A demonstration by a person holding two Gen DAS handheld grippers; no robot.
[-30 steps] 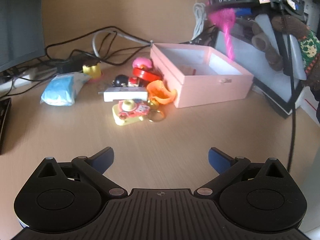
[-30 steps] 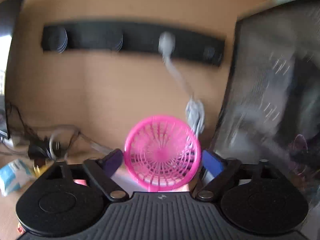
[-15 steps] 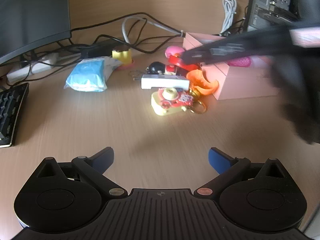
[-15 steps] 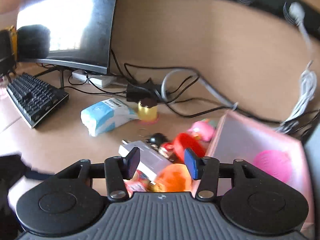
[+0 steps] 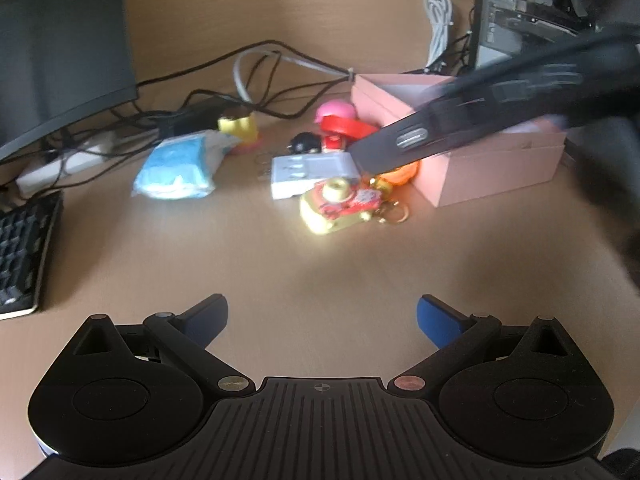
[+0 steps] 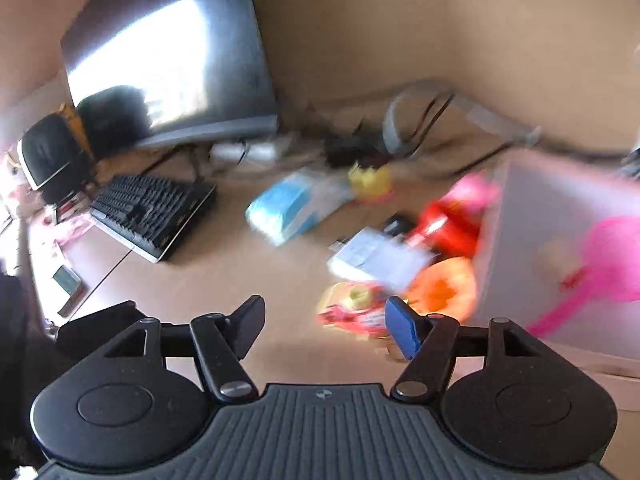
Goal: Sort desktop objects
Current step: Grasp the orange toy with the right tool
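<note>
- The left gripper (image 5: 322, 320) hangs over bare desk (image 5: 280, 264) at the near side, its blue pads spread wide with nothing between them.
- The right gripper (image 6: 324, 322) reaches in from the right above the heap of small things; its jaws are opening and the gap between them is empty.
- The pink box (image 5: 496, 160) stands open on the right of the desk, with a pink hand fan (image 6: 604, 268) lying inside it.
- Just left of the box, packed together: an orange piece (image 6: 444, 286), a white flat case (image 5: 310, 174), a red ring-like piece (image 5: 346, 128), a pink round toy (image 5: 336, 111) and a small black ball (image 5: 306, 143).
- Nearest in the heap lies a yellow and red toy (image 5: 338, 208) with a gold key ring; blur keeps its form unclear, perhaps a toy camera.
- Farther left lie a blue tissue pack (image 5: 180, 168) and a small yellow cup (image 5: 240, 126).
- A keyboard (image 6: 152, 214) and a dark monitor (image 6: 172, 64) stand at the far left, tangled cables behind the heap.
</note>
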